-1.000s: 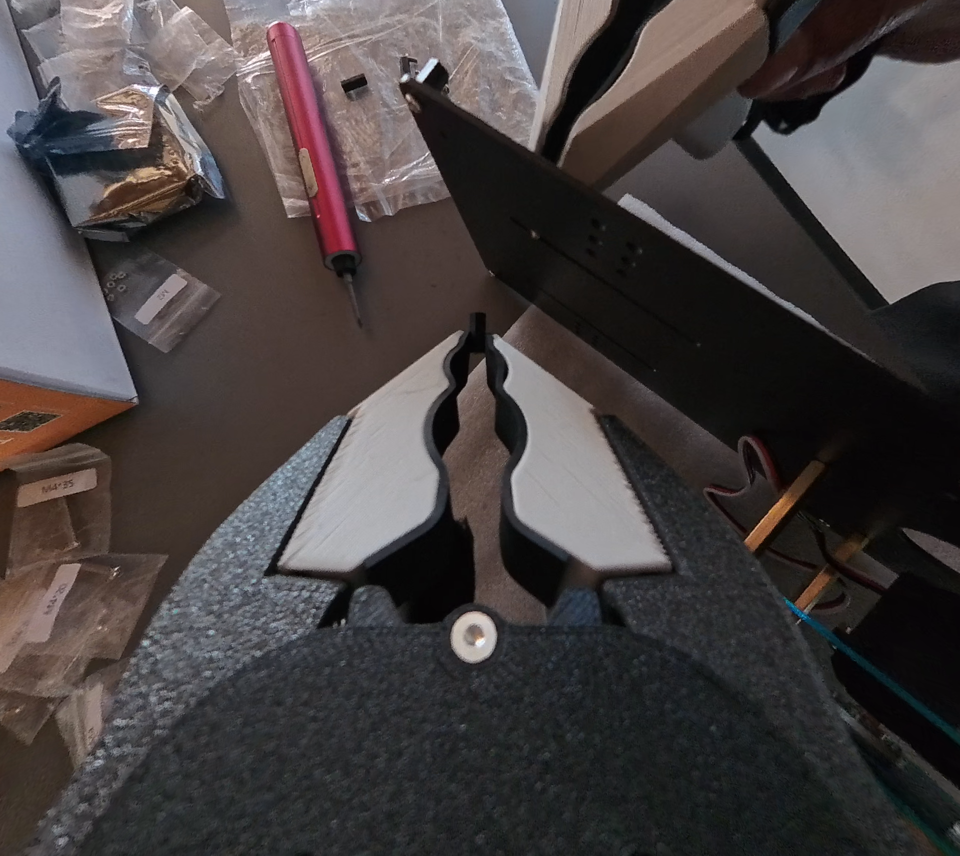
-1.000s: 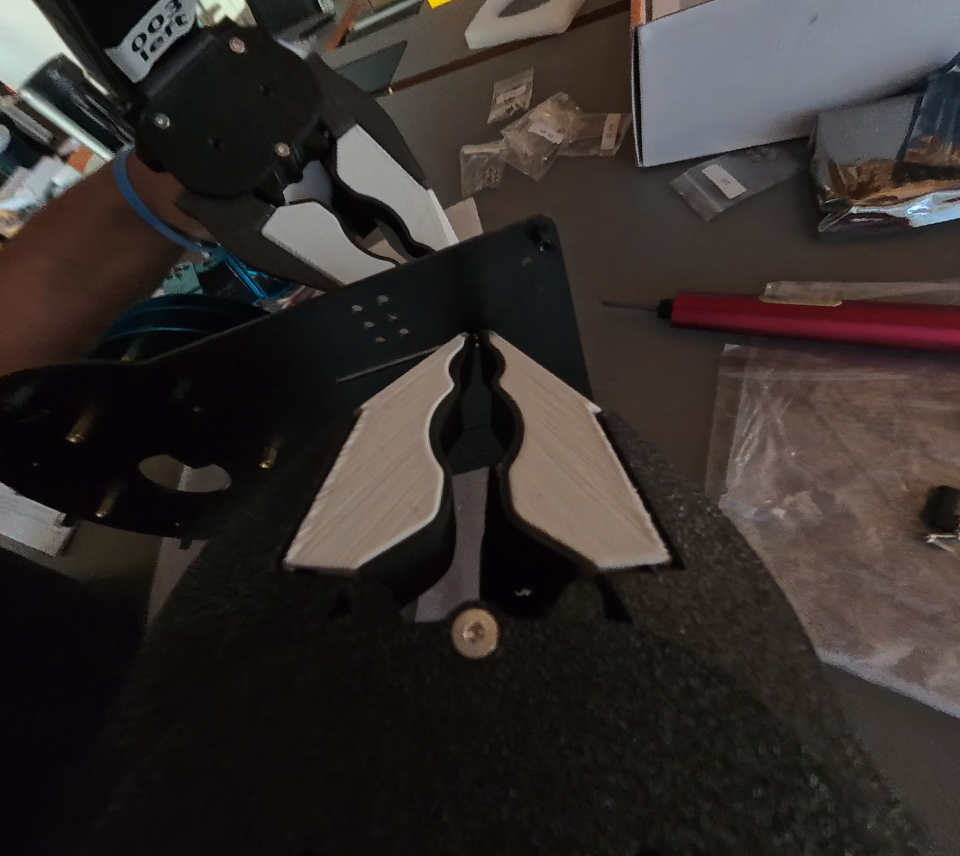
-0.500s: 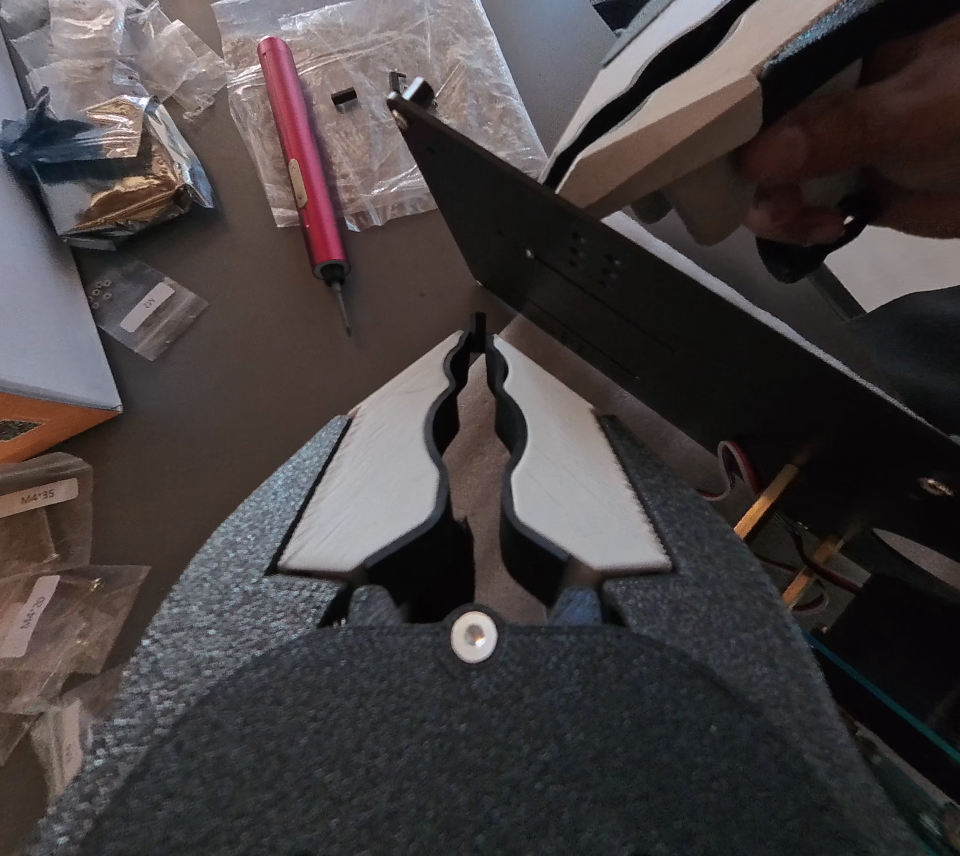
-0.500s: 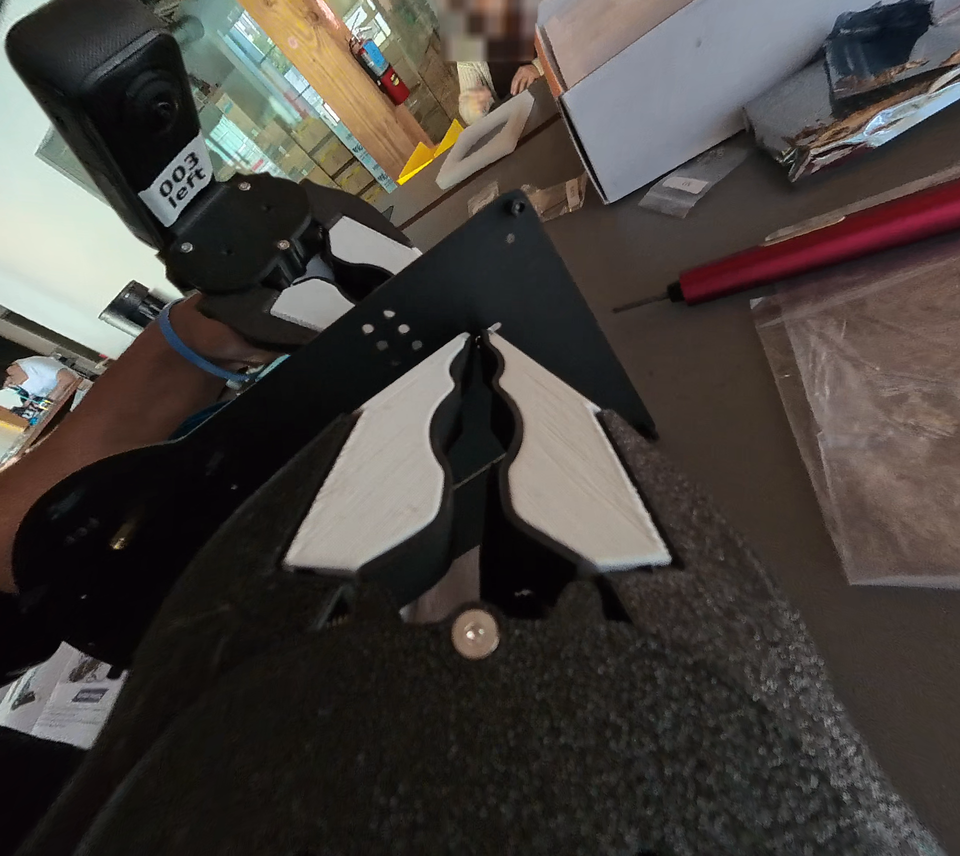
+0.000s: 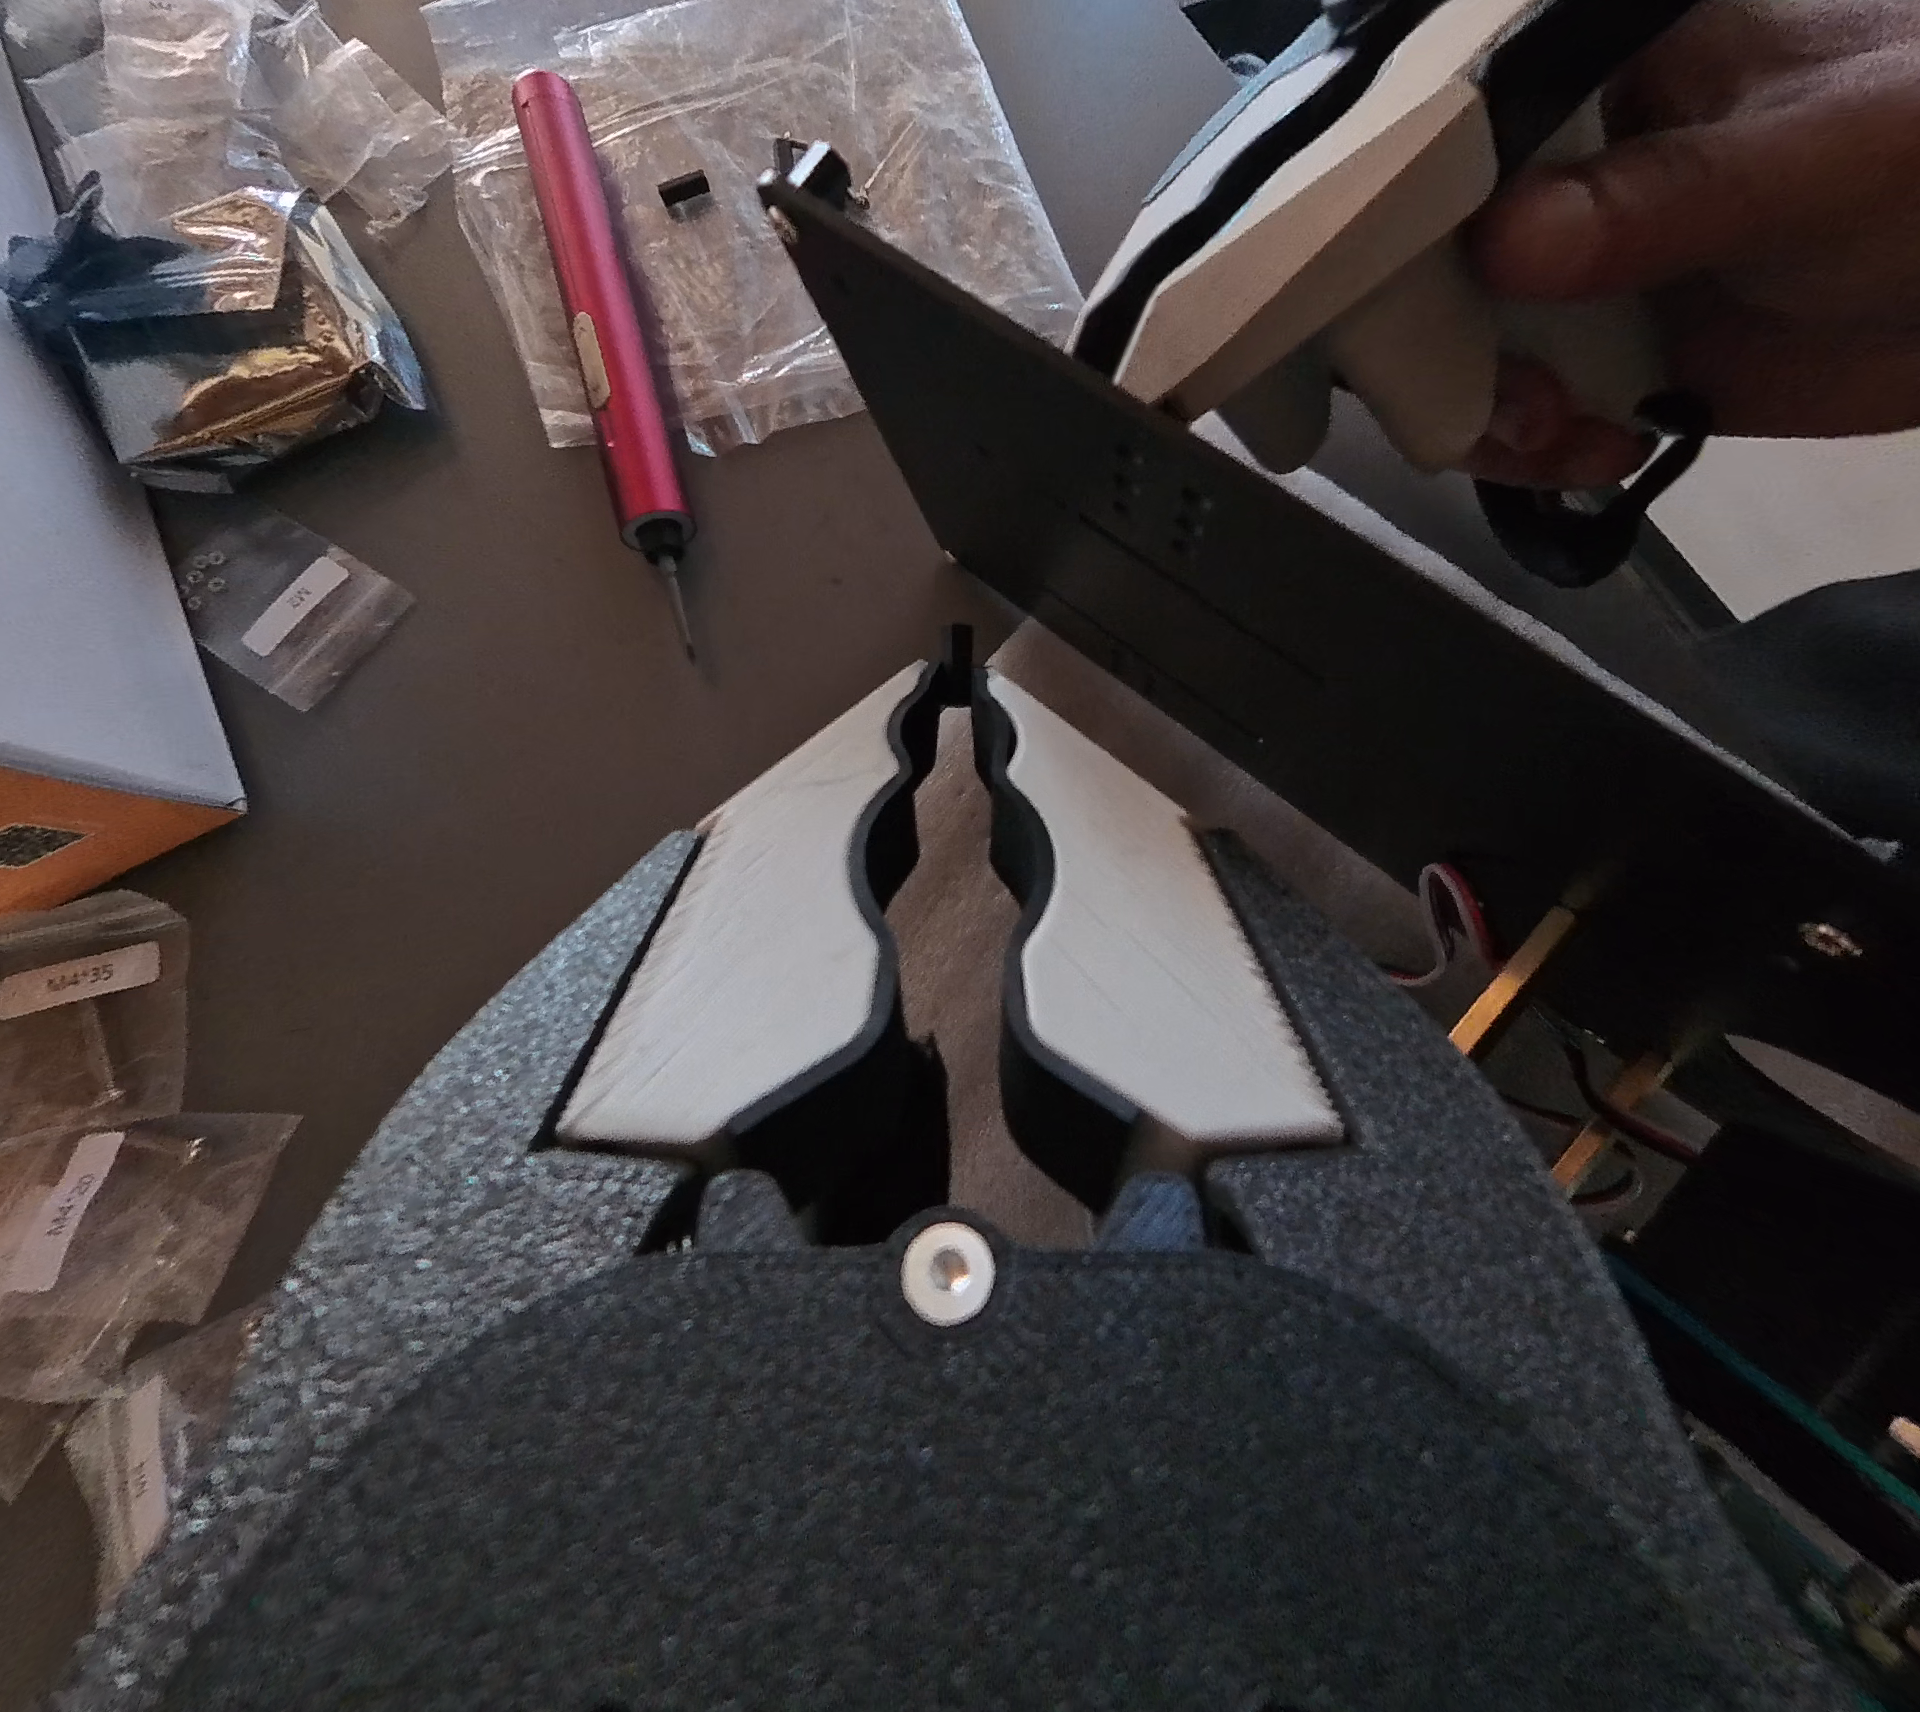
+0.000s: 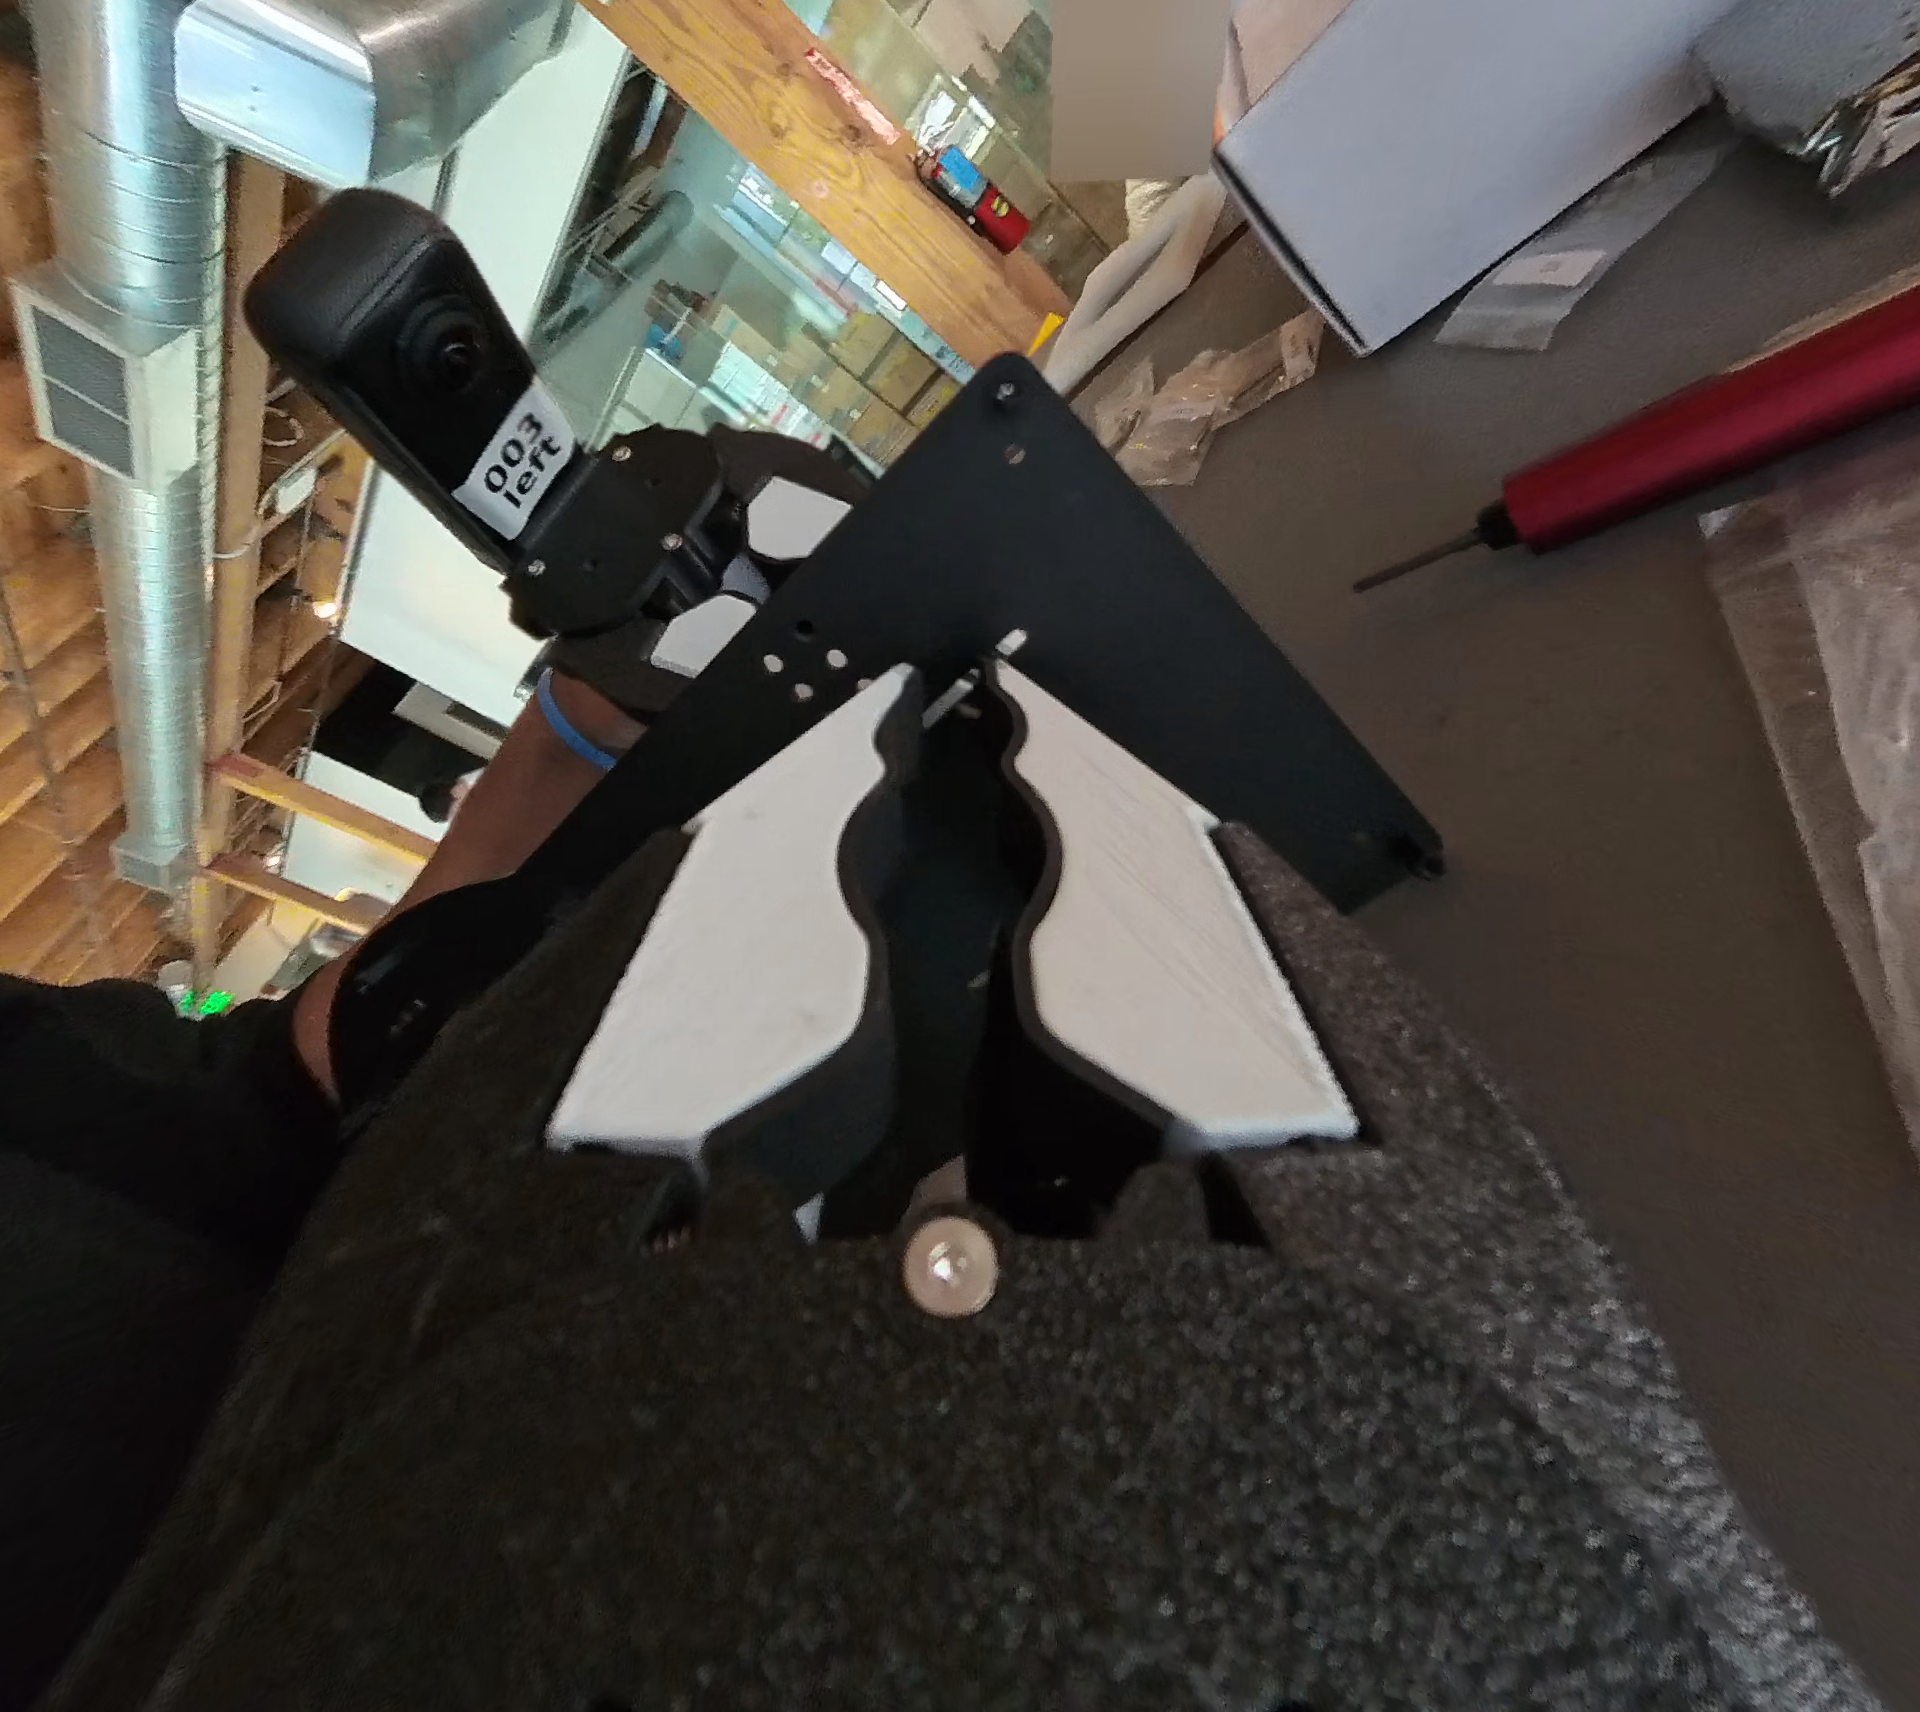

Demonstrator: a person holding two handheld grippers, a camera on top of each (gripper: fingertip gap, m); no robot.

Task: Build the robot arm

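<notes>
My right gripper (image 6: 951,686) has its jaws clamped on the edge of a black plate (image 6: 1049,582), which is lifted off the grey surface (image 6: 1558,831) and tilted. Its long axis runs from a raised corner near the plastic bag (image 5: 727,135) down toward me. My left gripper (image 5: 956,686) sits just beside the plate's lower edge, its jaws pinched on a small black part (image 5: 958,649). A red screwdriver (image 5: 597,312) lies flat nearby, tip toward me.
</notes>
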